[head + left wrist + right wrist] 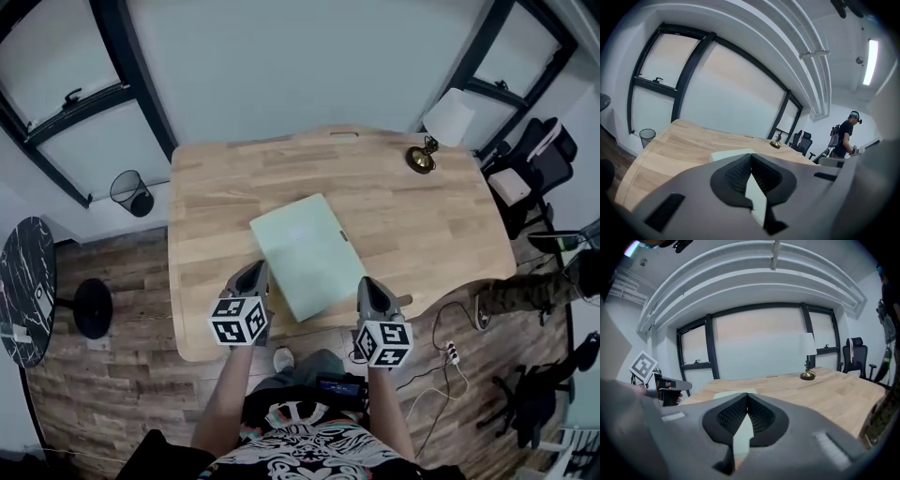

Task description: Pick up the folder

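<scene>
A pale green folder lies flat and slightly askew in the middle of the wooden table. My left gripper hovers over the folder's near left corner, shut and empty. At the folder's near right corner my right gripper is also shut with nothing held. In the left gripper view the shut jaws point over the folder. The right gripper view shows its shut jaws in front of the folder, with the left gripper at the left edge.
A brass lamp with a white shade stands at the table's far right corner. On the floor are a wire bin, a round black side table, an office chair and cables. A person stands far right.
</scene>
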The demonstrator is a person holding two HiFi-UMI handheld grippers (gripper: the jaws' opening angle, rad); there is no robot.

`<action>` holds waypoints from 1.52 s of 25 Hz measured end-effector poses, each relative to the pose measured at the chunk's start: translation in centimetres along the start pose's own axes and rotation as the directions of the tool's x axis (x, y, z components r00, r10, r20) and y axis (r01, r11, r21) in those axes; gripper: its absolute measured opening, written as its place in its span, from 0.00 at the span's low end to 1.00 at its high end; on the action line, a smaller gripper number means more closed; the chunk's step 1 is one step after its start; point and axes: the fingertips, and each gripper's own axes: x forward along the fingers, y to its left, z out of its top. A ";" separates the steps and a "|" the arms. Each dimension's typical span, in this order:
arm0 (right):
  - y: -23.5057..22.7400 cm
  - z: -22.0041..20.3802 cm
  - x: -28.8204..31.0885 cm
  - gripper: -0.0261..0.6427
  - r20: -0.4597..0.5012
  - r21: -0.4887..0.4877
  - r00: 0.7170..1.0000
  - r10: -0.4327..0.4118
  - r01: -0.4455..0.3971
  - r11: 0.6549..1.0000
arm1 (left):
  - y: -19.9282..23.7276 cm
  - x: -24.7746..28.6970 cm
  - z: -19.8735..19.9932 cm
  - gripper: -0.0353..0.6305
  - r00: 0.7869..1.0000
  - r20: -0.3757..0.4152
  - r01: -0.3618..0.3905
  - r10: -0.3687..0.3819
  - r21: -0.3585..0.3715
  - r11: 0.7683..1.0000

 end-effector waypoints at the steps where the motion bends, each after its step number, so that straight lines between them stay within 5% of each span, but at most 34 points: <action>1: -0.1 -0.1 0.2 0.05 -0.014 -0.020 1.000 -0.002 0.002 1.000 | 0.0 0.3 0.1 0.06 1.000 0.001 0.006 -0.006 -0.005 1.000; 7: -0.7 -1.1 1.3 0.05 -0.059 -0.091 0.998 -0.017 0.012 0.996 | -0.1 1.5 0.0 0.06 1.000 -0.010 0.023 -0.023 -0.010 1.000; 14: -1.4 -1.0 2.3 0.05 -0.003 0.022 0.999 0.035 -0.035 0.999 | -0.1 2.2 -1.1 0.06 1.000 -0.016 -0.005 0.005 -0.002 1.000; 29: -3.9 -3.2 10.8 0.11 -0.171 0.049 0.977 0.127 -0.121 0.992 | 2.9 5.1 -5.8 0.08 0.990 -0.132 -0.065 0.058 -0.047 0.997; 31: -4.1 -4.0 12.2 0.14 -0.207 0.057 0.968 0.145 -0.136 0.989 | 2.9 5.5 -6.7 0.23 0.986 -0.158 -0.055 0.042 -0.077 0.995; 38: -4.3 -5.4 16.9 0.36 -0.279 0.145 0.931 0.236 -0.202 0.969 | 3.4 7.7 -8.3 0.42 0.980 -0.200 -0.026 -0.017 -0.210 0.977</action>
